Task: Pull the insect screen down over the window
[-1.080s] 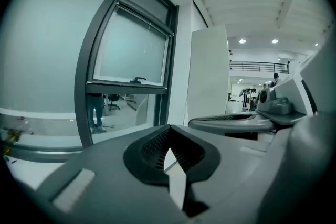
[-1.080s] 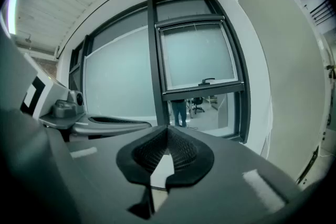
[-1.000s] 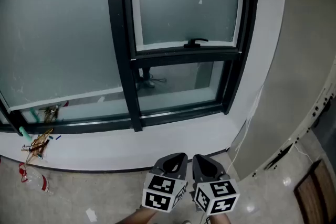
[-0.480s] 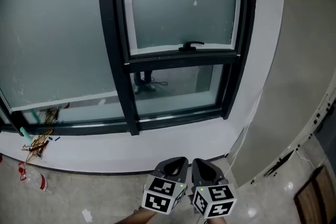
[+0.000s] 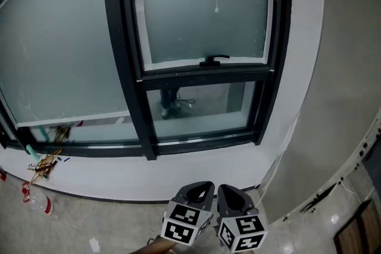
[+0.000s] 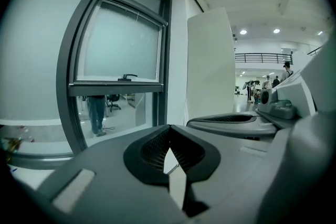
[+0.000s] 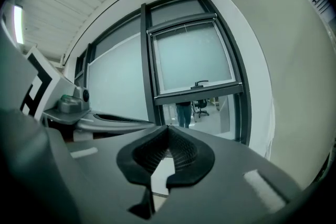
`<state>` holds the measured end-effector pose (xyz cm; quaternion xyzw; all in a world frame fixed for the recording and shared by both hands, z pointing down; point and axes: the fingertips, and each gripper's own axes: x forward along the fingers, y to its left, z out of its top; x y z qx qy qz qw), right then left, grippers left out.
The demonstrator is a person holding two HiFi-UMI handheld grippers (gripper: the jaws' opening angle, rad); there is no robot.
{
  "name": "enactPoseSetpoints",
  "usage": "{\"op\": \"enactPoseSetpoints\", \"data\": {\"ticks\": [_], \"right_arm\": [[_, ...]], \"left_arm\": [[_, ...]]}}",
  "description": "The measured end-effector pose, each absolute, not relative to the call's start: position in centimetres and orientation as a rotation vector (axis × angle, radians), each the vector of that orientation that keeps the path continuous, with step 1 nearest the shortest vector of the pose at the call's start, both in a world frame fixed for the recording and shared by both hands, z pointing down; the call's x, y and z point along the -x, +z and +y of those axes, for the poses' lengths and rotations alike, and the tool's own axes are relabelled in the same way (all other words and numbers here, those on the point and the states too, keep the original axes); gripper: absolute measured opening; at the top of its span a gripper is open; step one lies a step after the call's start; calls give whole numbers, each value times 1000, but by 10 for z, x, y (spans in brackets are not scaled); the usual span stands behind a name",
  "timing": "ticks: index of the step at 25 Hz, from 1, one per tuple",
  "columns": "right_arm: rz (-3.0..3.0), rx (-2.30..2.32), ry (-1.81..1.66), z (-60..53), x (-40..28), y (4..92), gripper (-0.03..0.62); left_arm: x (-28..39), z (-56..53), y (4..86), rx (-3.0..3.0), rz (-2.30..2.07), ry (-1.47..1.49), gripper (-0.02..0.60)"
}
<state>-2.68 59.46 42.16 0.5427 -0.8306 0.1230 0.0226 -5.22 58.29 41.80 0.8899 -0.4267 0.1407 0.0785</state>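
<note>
A dark-framed window point(image 5: 122, 68) fills the wall. Its pale insect screen point(image 5: 202, 9) covers the upper part, with a handle point(image 5: 213, 60) on the lower bar. Below the sill and apart from it, the left gripper point(image 5: 199, 190) and right gripper point(image 5: 230, 192) sit side by side, both clenched and empty.

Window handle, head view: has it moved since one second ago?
No. The window handle still sits midway on the sash's lower rail; handle and frame slid left and down together, so only the view shifted.

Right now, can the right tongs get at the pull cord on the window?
Probably not yet. The right tongs sit low, short of the sill; the cord hangs high over the pane. Nothing blocks the way.
</note>
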Motion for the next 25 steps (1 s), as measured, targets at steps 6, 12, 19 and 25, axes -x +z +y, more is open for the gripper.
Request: {"op": "enactPoseSetpoints", "data": {"ticks": [6,12,19,25], "right_arm": [[-2543,-1702,361,522,16,437,-5],[-2529,-1743,357,408,38,455,-5],[-2510,-1766,320,227,90,455,-5],[-2506,-1723,317,104,144,444,-3]], "left_arm": [[42,509,436,-2655,-1235,410,12],[61,393,458,-2677,-1198,371,12],[114,220,459,-2699,-1172,353,12],[161,94,444,-2715,-1182,341,12]]}}
